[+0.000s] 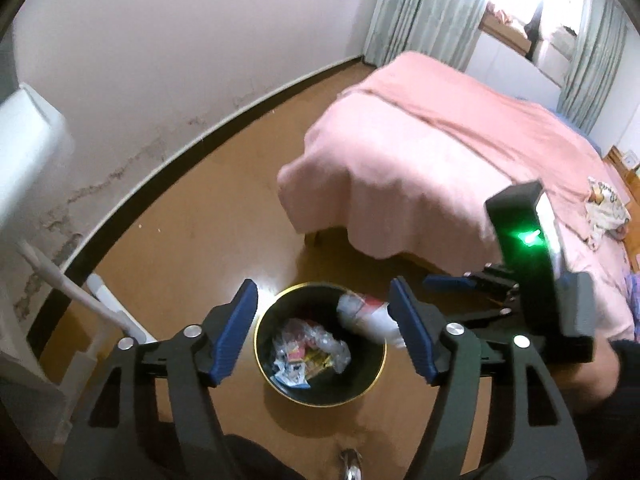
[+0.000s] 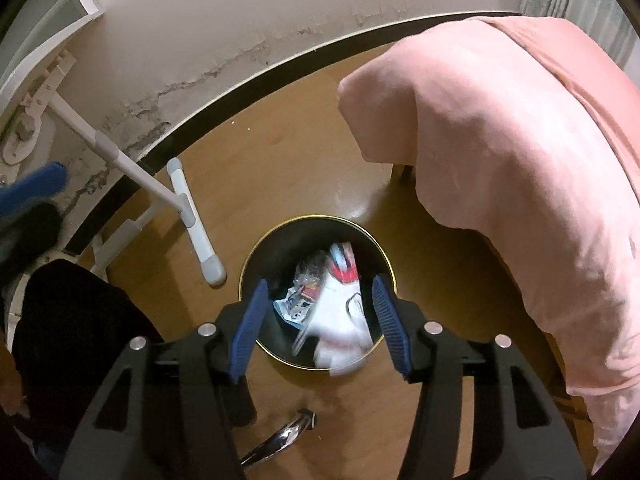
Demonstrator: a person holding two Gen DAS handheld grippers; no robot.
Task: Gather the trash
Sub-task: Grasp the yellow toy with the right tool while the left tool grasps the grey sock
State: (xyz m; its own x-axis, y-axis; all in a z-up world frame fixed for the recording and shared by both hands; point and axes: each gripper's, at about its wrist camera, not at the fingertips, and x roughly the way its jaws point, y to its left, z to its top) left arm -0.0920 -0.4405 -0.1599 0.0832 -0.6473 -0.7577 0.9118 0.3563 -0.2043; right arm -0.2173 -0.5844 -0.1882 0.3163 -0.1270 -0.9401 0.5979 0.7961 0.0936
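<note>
A round black bin with a gold rim (image 1: 362,394) stands on the wooden floor and holds several crumpled wrappers (image 1: 308,354). A blurred white and red plastic piece of trash (image 1: 368,314) hangs over its right side, free of any finger; in the right wrist view it (image 2: 340,328) lies between my open fingers over the bin (image 2: 260,252). My left gripper (image 1: 322,312) is open and empty above the bin. My right gripper (image 2: 320,308) is open above the bin; its body shows in the left wrist view (image 1: 532,280).
A bed with a pink cover (image 1: 460,168) (image 2: 520,160) stands right of the bin. A white metal frame with legs (image 2: 184,200) stands left by the stained wall. A chrome part (image 2: 288,436) lies on the floor below the bin.
</note>
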